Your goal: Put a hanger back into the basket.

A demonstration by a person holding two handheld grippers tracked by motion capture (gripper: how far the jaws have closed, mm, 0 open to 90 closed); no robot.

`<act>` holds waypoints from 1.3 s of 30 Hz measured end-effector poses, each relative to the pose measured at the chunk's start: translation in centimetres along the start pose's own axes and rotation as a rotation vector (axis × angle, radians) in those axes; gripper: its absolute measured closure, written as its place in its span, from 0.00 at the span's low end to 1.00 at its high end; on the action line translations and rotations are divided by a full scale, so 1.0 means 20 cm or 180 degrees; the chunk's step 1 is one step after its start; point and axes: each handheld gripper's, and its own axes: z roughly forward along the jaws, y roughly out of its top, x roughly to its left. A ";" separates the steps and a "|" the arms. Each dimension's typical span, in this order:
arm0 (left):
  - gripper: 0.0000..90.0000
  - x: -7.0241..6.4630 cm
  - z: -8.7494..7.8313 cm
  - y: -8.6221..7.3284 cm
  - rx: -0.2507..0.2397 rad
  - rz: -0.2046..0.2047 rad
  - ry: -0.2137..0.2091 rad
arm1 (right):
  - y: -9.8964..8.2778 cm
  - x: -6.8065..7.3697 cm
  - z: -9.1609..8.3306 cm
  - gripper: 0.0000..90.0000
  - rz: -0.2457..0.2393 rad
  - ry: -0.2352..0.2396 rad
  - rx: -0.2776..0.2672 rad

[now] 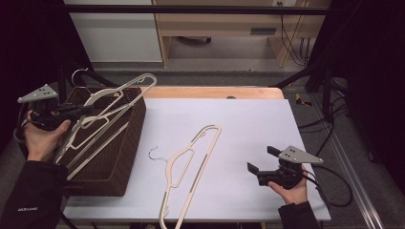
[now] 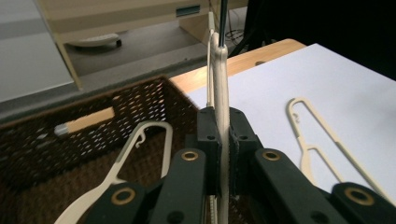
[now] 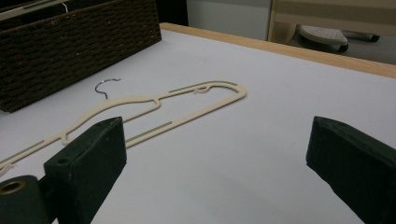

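Note:
A cream plastic hanger (image 1: 125, 92) sticks up out of the brown wicker basket (image 1: 122, 157) at the table's left. My left gripper (image 1: 89, 109) is shut on its thin edge (image 2: 221, 93), above the basket. A second cream hanger (image 1: 85, 138) lies slanted in the basket (image 2: 56, 158) and shows below the jaws (image 2: 140, 144). A third cream hanger (image 1: 190, 164) with a metal hook lies flat on the white table top, mid-table (image 3: 154, 105) (image 2: 322, 144). My right gripper (image 1: 263, 159) hovers to its right near the front edge, open with nothing between its fingers (image 3: 219, 154).
The white sheet (image 1: 248, 124) covers most of the wooden table (image 1: 215, 91). The basket (image 3: 79, 42) takes up the left edge. A metal hook (image 1: 79, 74) rises behind the basket. Cables trail on the floor at the right (image 1: 334, 133). Wooden furniture (image 1: 229, 24) stands beyond the table.

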 end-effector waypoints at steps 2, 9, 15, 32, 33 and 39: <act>0.95 0.04 -0.01 -0.02 0.0017 -0.0035 0.0024 | 0.00 0.00 0.00 0.06 -0.0007 0.0002 -0.0001; 0.95 0.12 -0.05 -0.09 0.0124 -0.0084 0.0091 | -0.01 0.00 0.00 0.05 0.0001 -0.0009 0.0019; 0.95 0.17 -0.08 -0.13 0.0141 -0.0121 0.0115 | -0.01 0.00 0.01 0.06 -0.0001 -0.0012 0.0022; 0.95 0.24 -0.04 -0.26 0.0572 -0.0279 0.0056 | -0.01 -0.01 0.01 0.06 -0.0004 -0.0004 0.0043; 0.95 0.25 -0.05 -0.26 0.0599 -0.0282 0.0055 | -0.01 -0.01 0.01 0.06 0.0001 -0.0005 0.0047; 0.95 0.25 -0.01 -0.29 0.0802 -0.0258 -0.0044 | -0.01 0.00 0.02 0.06 0.0007 0.0009 0.0054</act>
